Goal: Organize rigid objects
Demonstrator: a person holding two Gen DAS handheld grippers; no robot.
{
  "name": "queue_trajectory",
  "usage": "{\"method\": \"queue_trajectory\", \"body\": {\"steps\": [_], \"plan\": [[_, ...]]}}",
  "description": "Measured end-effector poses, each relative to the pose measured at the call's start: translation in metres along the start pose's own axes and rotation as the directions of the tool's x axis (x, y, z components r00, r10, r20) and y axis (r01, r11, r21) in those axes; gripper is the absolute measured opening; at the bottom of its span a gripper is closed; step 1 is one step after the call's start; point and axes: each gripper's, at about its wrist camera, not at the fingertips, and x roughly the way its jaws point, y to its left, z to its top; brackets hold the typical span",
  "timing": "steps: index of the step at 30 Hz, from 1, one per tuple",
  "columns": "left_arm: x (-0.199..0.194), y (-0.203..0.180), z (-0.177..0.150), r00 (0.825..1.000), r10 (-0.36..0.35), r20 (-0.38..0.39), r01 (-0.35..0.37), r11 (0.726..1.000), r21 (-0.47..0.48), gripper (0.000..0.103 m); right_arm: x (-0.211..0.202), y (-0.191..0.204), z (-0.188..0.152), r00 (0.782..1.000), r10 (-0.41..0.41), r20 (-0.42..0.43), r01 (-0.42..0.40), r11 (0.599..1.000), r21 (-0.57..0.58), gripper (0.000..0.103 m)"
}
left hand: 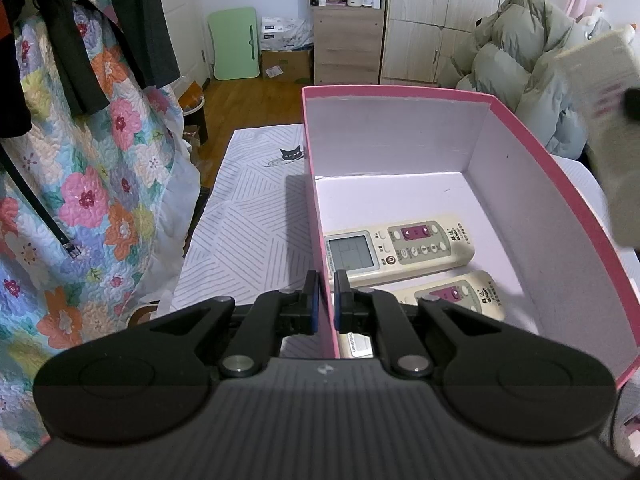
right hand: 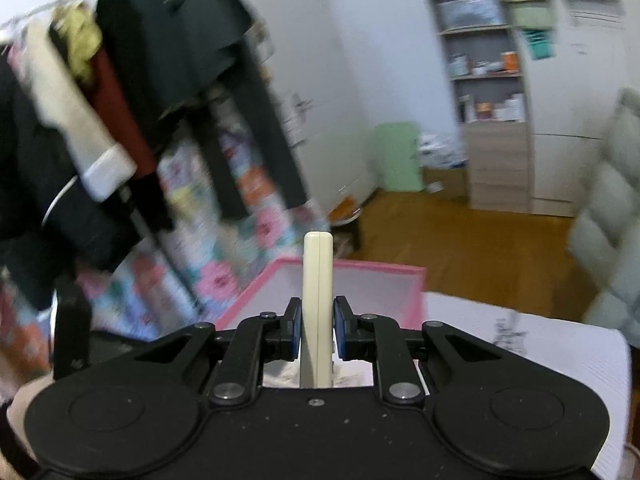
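Observation:
A pink box [left hand: 400, 132] with a white inside stands on a striped cloth. Two cream remotes lie in it: one [left hand: 400, 250] farther in, one [left hand: 460, 296] nearer me and partly hidden by my fingers. My left gripper [left hand: 326, 302] is shut on the box's left wall. My right gripper [right hand: 317, 330] is shut on a third cream remote [right hand: 318, 280], held edge-on above the table, with the pink box [right hand: 360, 276] just beyond it. That remote shows blurred at the right edge of the left wrist view [left hand: 600, 120].
The striped cloth with a cat print [left hand: 248, 216] covers the table. A flowered quilt [left hand: 80, 184] and dark clothes hang at the left. A grey puffer jacket [left hand: 520, 60] lies behind the box. Shelves and wardrobes stand at the back over a wooden floor.

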Motion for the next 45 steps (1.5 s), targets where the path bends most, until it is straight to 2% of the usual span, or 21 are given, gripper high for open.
{"method": "queue_trajectory", "body": {"steps": [2, 4, 7, 9, 11, 13, 17, 19, 21, 23, 24, 26, 27, 30, 32, 34, 38, 41, 45], "plan": [[0.000, -0.001, 0.000, 1.000, -0.002, 0.002, 0.002, 1.000, -0.001, 0.006, 0.025, 0.011, 0.001, 0.997, 0.017, -0.073, -0.020, 0.998, -0.053, 0.020], [0.000, -0.003, -0.001, 1.000, 0.001, 0.007, -0.001, 1.000, 0.011, 0.006, 0.058, 0.017, 0.003, 0.988, -0.001, -0.152, -0.017, 0.993, -0.114, 0.020], [0.000, -0.003, -0.001, 1.000, 0.002, 0.011, -0.002, 1.000, 0.015, 0.006, 0.099, 0.029, 0.004, 0.967, -0.071, -0.244, 0.012, 0.972, -0.233, 0.020], [0.000, -0.003, -0.001, 1.000, -0.004, 0.010, 0.004, 1.000, 0.009, 0.006, 0.122, 0.036, 0.008, 0.955, -0.135, -0.266, 0.037, 0.939, -0.343, 0.020], [0.000, -0.003, -0.001, 1.000, -0.007, 0.011, 0.007, 1.000, 0.007, 0.006, 0.144, 0.045, 0.009, 0.944, -0.194, -0.266, 0.045, 0.876, -0.480, 0.020], [0.000, -0.003, -0.001, 1.000, -0.010, 0.014, 0.010, 1.000, 0.006, 0.007, 0.166, 0.054, 0.004, 0.935, -0.230, -0.271, 0.013, 0.784, -0.621, 0.019], [0.000, 0.001, -0.001, 1.000, -0.028, 0.013, 0.028, 1.000, -0.015, 0.007, 0.206, 0.061, -0.003, 0.917, -0.276, -0.288, -0.004, 0.716, -0.698, 0.019], [0.000, 0.003, 0.000, 0.999, -0.039, 0.012, 0.039, 0.999, -0.023, 0.008, 0.216, 0.068, -0.009, 0.918, -0.292, -0.270, -0.020, 0.643, -0.765, 0.019], [0.001, 0.004, 0.000, 0.999, -0.043, 0.011, 0.043, 0.999, -0.027, 0.008, 0.221, 0.077, -0.009, 0.919, -0.283, -0.273, -0.047, 0.610, -0.791, 0.019], [0.001, 0.005, 0.001, 0.999, -0.049, 0.010, 0.049, 0.998, -0.030, 0.008, 0.220, 0.081, -0.005, 0.919, -0.237, -0.315, -0.104, 0.626, -0.773, 0.019], [0.001, 0.005, 0.002, 0.999, -0.054, 0.008, 0.054, 0.998, -0.033, 0.008, 0.218, 0.081, -0.003, 0.914, -0.214, -0.345, -0.129, 0.653, -0.746, 0.019], [0.002, 0.007, 0.002, 0.998, -0.057, 0.008, 0.057, 0.998, -0.036, 0.008, 0.215, 0.076, 0.004, 0.898, -0.161, -0.409, -0.176, 0.721, -0.670, 0.025], [0.001, 0.007, 0.001, 0.998, -0.056, 0.008, 0.056, 0.998, -0.036, 0.008, 0.212, 0.071, 0.010, 0.889, -0.118, -0.443, -0.196, 0.775, -0.600, 0.028], [0.001, 0.007, 0.002, 0.999, -0.054, 0.004, 0.054, 0.998, -0.033, 0.008, 0.198, 0.047, 0.026, 0.877, -0.008, -0.480, -0.197, 0.906, -0.375, 0.033], [0.002, 0.005, 0.003, 0.999, -0.045, 0.002, 0.045, 0.999, -0.027, 0.008, 0.183, 0.030, 0.034, 0.880, 0.069, -0.470, -0.203, 0.949, -0.242, 0.034], [0.002, 0.005, 0.003, 0.999, -0.043, 0.000, 0.043, 0.999, -0.029, 0.008, 0.156, 0.019, 0.040, 0.897, 0.111, -0.428, -0.195, 0.968, -0.157, 0.035], [0.003, 0.004, 0.004, 0.999, -0.033, -0.005, 0.033, 0.999, -0.030, 0.008, 0.097, 0.006, 0.040, 0.930, 0.144, -0.338, -0.178, 0.981, -0.072, 0.035], [0.003, 0.003, 0.004, 1.000, -0.026, -0.007, 0.026, 0.999, -0.032, 0.007, 0.050, -0.002, 0.032, 0.951, 0.119, -0.284, -0.129, 0.992, -0.016, 0.038], [0.002, -0.001, 0.003, 1.000, -0.005, -0.003, 0.005, 1.000, -0.008, 0.006, 0.009, -0.017, 0.017, 0.969, 0.074, -0.234, -0.060, 0.996, 0.065, 0.040]]}}
